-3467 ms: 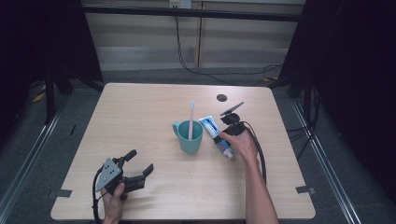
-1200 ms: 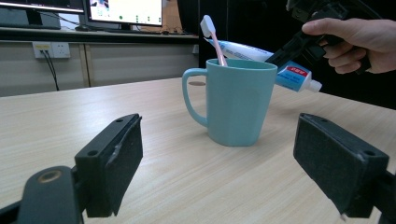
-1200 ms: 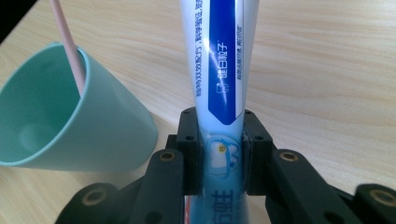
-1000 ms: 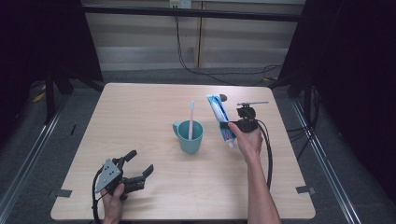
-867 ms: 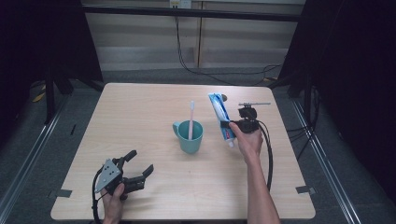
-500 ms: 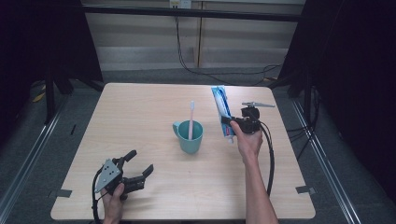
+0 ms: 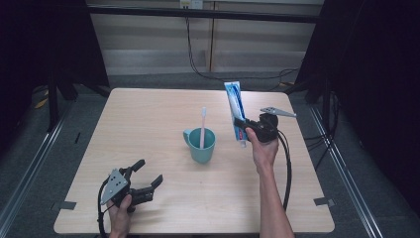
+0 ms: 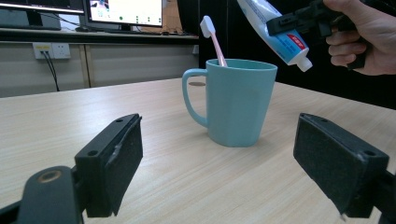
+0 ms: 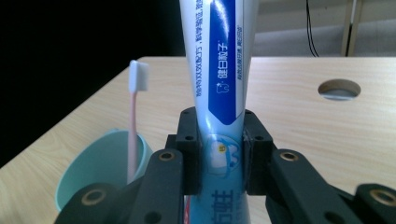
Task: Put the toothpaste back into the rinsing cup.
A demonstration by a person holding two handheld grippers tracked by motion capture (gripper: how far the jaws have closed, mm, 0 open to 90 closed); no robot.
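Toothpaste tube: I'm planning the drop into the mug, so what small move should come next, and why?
Probably carry the right gripper a little toward the mug. It is shut on the tube, held upright with its cap end down, beside the mug and above the table, not yet over the opening. The toothbrush stands inside, so aim for the free side.

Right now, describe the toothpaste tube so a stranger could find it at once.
Start at the light wooden table and find the teal mug near its middle, with a pink toothbrush standing in it. Just right of the mug, the right gripper clamps the toothpaste tube above the tabletop. It is the only blue-and-white thing there, long and flat, white cap pointing down.
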